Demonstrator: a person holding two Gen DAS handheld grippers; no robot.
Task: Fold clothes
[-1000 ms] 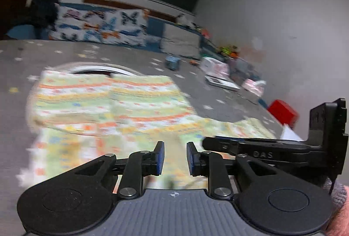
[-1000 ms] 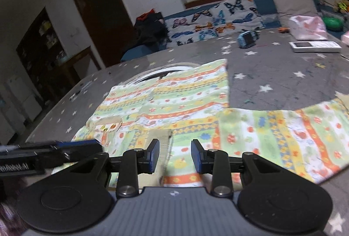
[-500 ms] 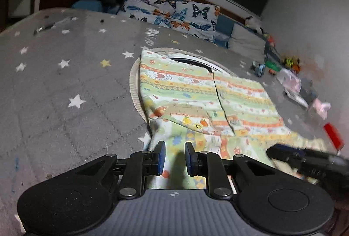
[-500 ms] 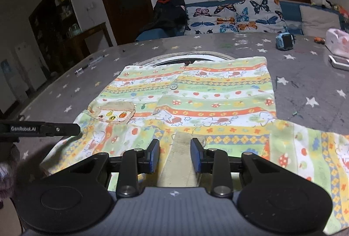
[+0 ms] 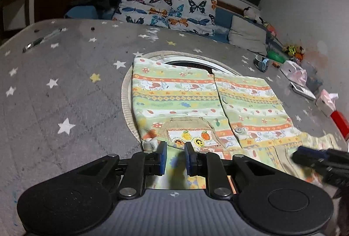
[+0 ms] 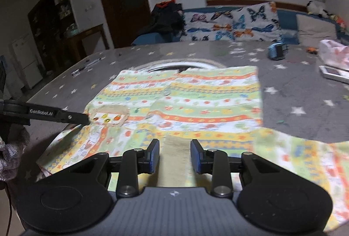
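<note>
Surface: a grey star-print counter (image 5: 65,87) carries the clothes, giving a flat bed for folding.
Left tongs (image 5: 175,157): open, nothing between the pads, low over the near left edge of the garment, just short of its pocket patch (image 5: 189,132); probably set there to pinch that edge for a fold.
Garment (image 6: 196,101): a striped, cartoon-print child's top spread flat in the middle of the counter, with one sleeve (image 6: 305,155) trailing to the right.
Right tongs (image 6: 175,156): open, straddling a beige ribbed band (image 6: 175,148) at the near edge, seemingly lined up to grip it.
</note>
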